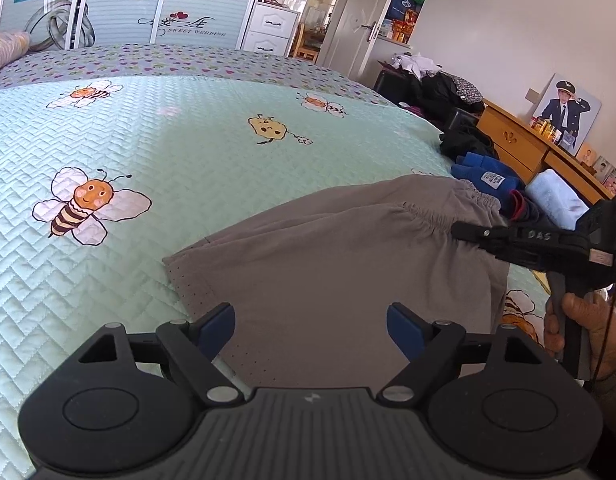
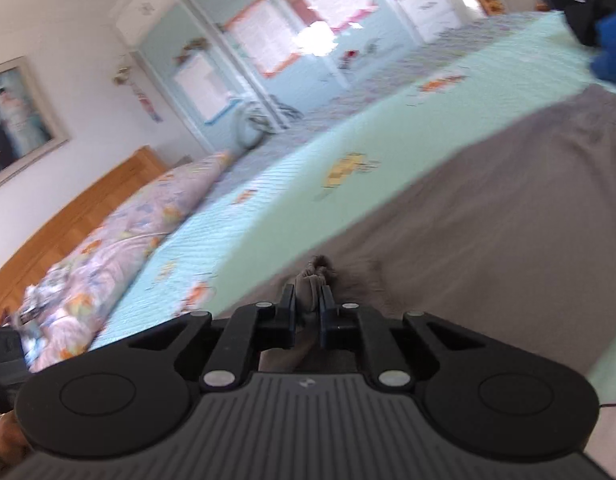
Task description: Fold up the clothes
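Here, going L to R: the bed (image 1: 156, 152) w/ its bee quilt lies bare on the L side, and the grey shorts (image 1: 347, 264) lie on the near R part of it, hem end twd the L, elastic waistband twd the R. The left gripper (image 1: 309, 326) hovers just over the hem end w/ fingers wide apart, holding nothing. Further R, the right gripper (image 2: 308, 310) is closed tight on a bunch of grey fabric at the waistband; the right wrist view shows cloth pinched btwn its pads, tho that view is motion-blurred. A hand (image 1: 575, 332) grips its handle. Past the shorts at far R sit blue clothes (image 1: 487, 180) and a white folded piece (image 1: 555, 200), just beside the waistband. Judging by this, the shorts look partly laid out, w/ one end held; how many folds they carry I can't tell. To do it well: the L gripper prob. should take the hem edge cleanly, both layers not one, level w/ the R grip, so the cloth stays taut and edges line up. Keep tension even, or the waistband bunches & the fold skews. Watch the blue pile — don't drag it along.
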`<action>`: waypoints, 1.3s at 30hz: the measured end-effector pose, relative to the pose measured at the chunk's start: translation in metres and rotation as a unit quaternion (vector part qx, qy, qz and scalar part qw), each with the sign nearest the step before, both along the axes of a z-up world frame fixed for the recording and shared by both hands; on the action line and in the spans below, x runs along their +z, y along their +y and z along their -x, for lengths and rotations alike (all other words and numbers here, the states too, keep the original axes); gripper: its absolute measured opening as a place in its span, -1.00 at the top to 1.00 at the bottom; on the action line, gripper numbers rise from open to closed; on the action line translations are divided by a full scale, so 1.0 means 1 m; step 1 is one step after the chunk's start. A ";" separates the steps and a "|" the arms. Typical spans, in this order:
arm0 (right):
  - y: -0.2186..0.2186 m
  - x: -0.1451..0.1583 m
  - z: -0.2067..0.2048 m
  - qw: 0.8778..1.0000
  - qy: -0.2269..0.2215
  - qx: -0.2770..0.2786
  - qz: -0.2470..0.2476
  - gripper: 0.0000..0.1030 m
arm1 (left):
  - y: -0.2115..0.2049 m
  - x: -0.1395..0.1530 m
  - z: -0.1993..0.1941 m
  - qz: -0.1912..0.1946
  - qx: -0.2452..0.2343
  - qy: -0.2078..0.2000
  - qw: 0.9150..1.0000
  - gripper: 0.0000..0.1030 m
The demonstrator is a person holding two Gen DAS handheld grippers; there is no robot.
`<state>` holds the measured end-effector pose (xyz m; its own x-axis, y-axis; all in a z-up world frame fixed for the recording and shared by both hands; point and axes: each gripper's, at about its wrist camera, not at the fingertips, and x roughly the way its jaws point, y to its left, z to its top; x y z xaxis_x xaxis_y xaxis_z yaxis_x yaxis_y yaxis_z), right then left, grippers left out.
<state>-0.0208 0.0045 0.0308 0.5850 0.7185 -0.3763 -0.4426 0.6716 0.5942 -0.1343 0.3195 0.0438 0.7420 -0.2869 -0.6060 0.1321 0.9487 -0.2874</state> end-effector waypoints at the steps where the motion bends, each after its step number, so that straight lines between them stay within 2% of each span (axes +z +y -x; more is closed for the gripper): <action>1: -0.002 -0.003 -0.001 1.000 0.005 -0.002 0.001 0.76 | -0.002 0.000 -0.001 0.000 -0.003 0.000 1.000 -0.65; 6: -0.010 -0.019 -0.005 0.999 0.030 -0.014 0.007 0.70 | -0.016 0.000 -0.003 -0.021 -0.021 0.003 1.000 -0.66; 9: -0.015 -0.017 -0.003 0.999 0.021 -0.026 0.021 0.36 | -0.021 0.001 -0.002 -0.024 -0.029 0.003 0.999 -0.66; 11: -0.021 -0.016 0.003 0.999 0.035 -0.021 -0.002 -0.07 | -0.026 0.003 -0.001 -0.029 -0.037 0.002 0.999 -0.67; 12: -0.024 -0.016 0.006 0.999 0.043 -0.018 -0.015 -0.15 | -0.029 0.003 0.000 -0.032 -0.041 0.001 0.999 -0.68; 16: -0.037 -0.016 0.018 0.995 0.078 -0.004 -0.069 -0.19 | -0.036 0.001 0.000 -0.041 -0.047 0.002 0.998 -0.69; 18: -0.034 -0.014 0.041 0.992 0.067 0.056 -0.093 -0.19 | -0.033 -0.001 0.000 -0.033 -0.040 0.006 0.999 -0.69; 19: -0.029 -0.012 0.054 0.991 0.054 0.085 -0.084 -0.19 | -0.032 -0.002 0.000 -0.031 -0.035 0.007 0.999 -0.69; 22: -0.004 -0.003 0.101 0.991 -0.034 0.119 0.043 -0.20 | -0.027 0.000 0.006 -0.023 -0.025 0.004 0.999 -0.69; 25: 0.022 -0.007 0.124 0.985 -0.065 0.092 0.127 -0.21 | -0.026 0.005 0.011 -0.024 -0.015 0.002 1.000 -0.70; 27: 0.039 -0.007 0.132 0.977 -0.087 0.065 0.184 -0.22 | -0.026 0.009 0.015 -0.022 -0.011 -0.001 1.000 -0.71; 29: 0.052 -0.007 0.135 0.968 -0.112 0.050 0.219 -0.25 | -0.026 0.012 0.020 -0.019 -0.007 -0.003 1.000 -0.74; 33: 0.061 -0.014 0.131 0.960 -0.122 0.052 0.245 -0.23 | -0.026 0.015 0.027 -0.015 -0.006 -0.005 1.000 -0.76; 34: 0.060 -0.016 0.125 0.961 -0.116 0.057 0.245 -0.09 | -0.026 0.017 0.029 -0.014 -0.005 -0.006 1.000 -0.76; 35: 0.061 -0.016 0.123 0.962 -0.113 0.059 0.243 0.24 | -0.026 0.018 0.031 -0.012 -0.006 -0.008 1.000 -0.76; 37: 0.062 -0.015 0.123 0.963 -0.109 0.061 0.239 0.58 | -0.025 0.022 0.036 -0.008 -0.008 -0.012 1.000 -0.77; 39: 0.064 -0.015 0.123 0.964 -0.107 0.065 0.234 0.64 | -0.023 0.025 0.040 -0.005 -0.005 -0.015 1.000 -0.78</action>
<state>-0.1437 0.0681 0.0156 0.6020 0.5721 -0.5571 -0.6203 0.7744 0.1249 -0.1744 0.2964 0.0693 0.7574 -0.2886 -0.5857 0.1501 0.9500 -0.2739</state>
